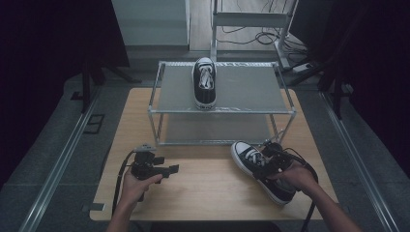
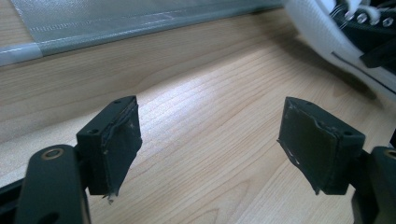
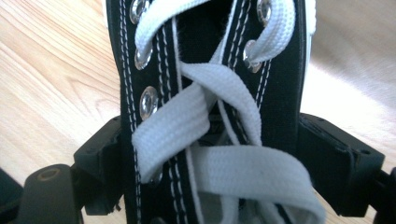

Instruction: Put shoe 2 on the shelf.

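A black low-top sneaker point(image 1: 243, 153) with white laces and a white toe cap lies at an angle on the wooden table point(image 1: 208, 186), front right of the rack. My right gripper point(image 1: 265, 163) is shut on it. In the right gripper view my right gripper point(image 3: 210, 163) has a jaw against each side of the sneaker's point(image 3: 196, 70) laced upper. Its twin sneaker point(image 1: 204, 82) stands on the top shelf of the metal rack point(image 1: 246, 89), toe toward me. My left gripper point(image 1: 170, 169) hovers low over the table at front left. In its own view my left gripper point(image 2: 210, 140) is open, with bare wood between the jaws.
The rack's lower shelf point(image 1: 217, 128) holds nothing that I can see. In the left gripper view the rack's lower edge point(image 2: 116, 25) runs along the top and the sneaker's white toe point(image 2: 322, 32) sits at the upper right. A metal frame and cables point(image 1: 251, 29) stand beyond the table.
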Demonstrator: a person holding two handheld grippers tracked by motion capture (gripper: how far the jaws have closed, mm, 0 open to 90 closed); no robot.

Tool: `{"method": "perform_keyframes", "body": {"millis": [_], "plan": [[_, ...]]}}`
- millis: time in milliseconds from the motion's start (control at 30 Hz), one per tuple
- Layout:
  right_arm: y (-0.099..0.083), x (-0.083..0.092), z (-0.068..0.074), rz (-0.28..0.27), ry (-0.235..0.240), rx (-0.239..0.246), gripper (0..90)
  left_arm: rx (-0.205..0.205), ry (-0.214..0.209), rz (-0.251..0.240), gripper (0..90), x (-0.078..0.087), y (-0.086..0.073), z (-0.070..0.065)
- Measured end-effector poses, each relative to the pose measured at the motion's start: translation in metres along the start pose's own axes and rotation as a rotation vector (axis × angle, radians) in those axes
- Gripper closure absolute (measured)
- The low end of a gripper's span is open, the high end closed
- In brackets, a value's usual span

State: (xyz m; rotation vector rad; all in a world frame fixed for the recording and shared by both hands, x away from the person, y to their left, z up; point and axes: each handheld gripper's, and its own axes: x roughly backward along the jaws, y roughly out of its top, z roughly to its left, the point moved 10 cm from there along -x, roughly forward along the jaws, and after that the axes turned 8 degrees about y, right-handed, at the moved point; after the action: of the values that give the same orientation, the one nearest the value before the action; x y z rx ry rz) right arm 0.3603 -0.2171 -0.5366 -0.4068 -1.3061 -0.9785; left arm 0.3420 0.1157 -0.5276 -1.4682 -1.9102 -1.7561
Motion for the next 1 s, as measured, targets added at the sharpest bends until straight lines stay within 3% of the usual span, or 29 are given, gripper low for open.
{"method": "perform_keyframes", "body": {"millis": [600,1000], "plan": [[0.032,0.073,0.053,-0.115,0.021,0.096,16.4,0.014,-0.005,-0.010,20.9,0.002,0.002,0.001],[0.065,0.112,0.074,-0.180,0.028,0.121,16.4,0.022,-0.007,-0.008,20.9,0.002,0.001,0.004]]}}
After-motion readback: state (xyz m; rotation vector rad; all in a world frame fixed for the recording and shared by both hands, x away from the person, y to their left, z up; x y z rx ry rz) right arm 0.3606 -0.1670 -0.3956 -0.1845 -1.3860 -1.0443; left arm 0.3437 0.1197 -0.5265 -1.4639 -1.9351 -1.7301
